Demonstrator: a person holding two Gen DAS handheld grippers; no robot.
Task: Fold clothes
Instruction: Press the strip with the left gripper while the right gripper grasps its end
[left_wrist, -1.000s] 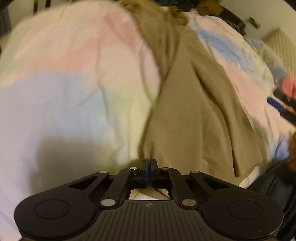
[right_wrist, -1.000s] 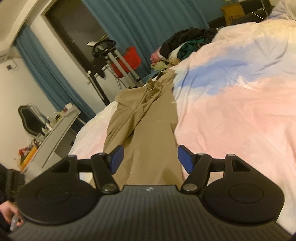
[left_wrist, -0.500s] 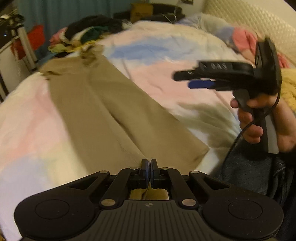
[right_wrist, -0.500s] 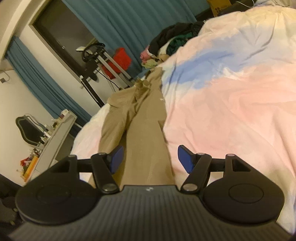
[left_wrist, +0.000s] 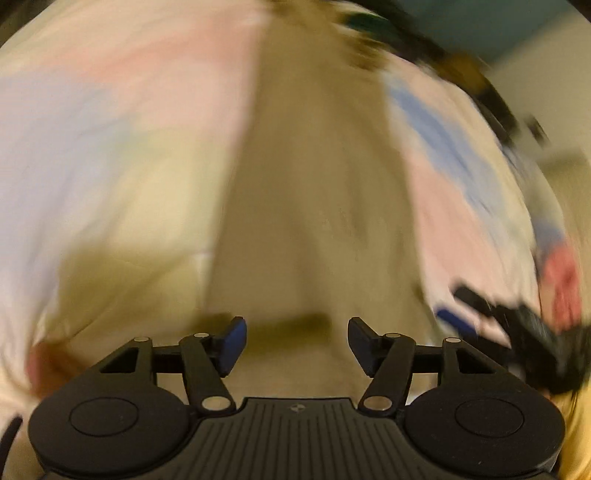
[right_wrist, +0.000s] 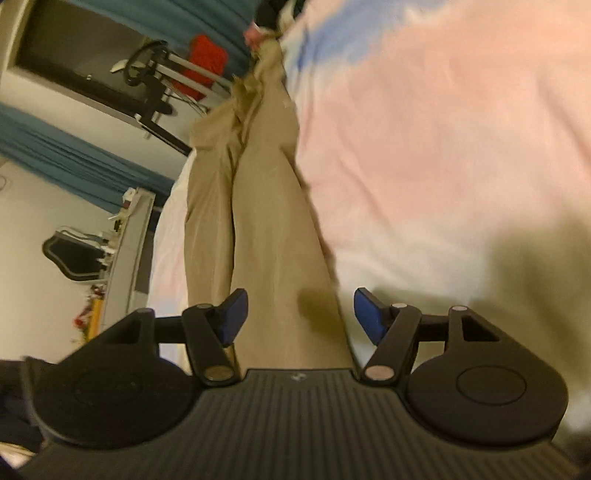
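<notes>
Tan trousers (left_wrist: 314, 192) lie stretched lengthwise on a pastel duvet (left_wrist: 110, 122), legs side by side. My left gripper (left_wrist: 295, 345) is open and empty, just above the near leg ends; this view is motion-blurred. In the right wrist view the trousers (right_wrist: 258, 206) run away from me toward the waist, and my right gripper (right_wrist: 297, 314) is open and empty over the near hem of the right leg. The right gripper also shows in the left wrist view (left_wrist: 517, 339) at the far right, blurred.
The pastel duvet (right_wrist: 443, 129) spreads to the right. A pile of dark clothes (right_wrist: 266, 14) lies at the far end of the bed. An exercise bike (right_wrist: 155, 77), a red bag (right_wrist: 201, 62), teal curtains and a cluttered shelf (right_wrist: 122, 251) stand left of the bed.
My left gripper, shut on the trouser hem before, has let go and opened. The trousers now lie flat. My right gripper has dropped closer to the leg end, still open.
</notes>
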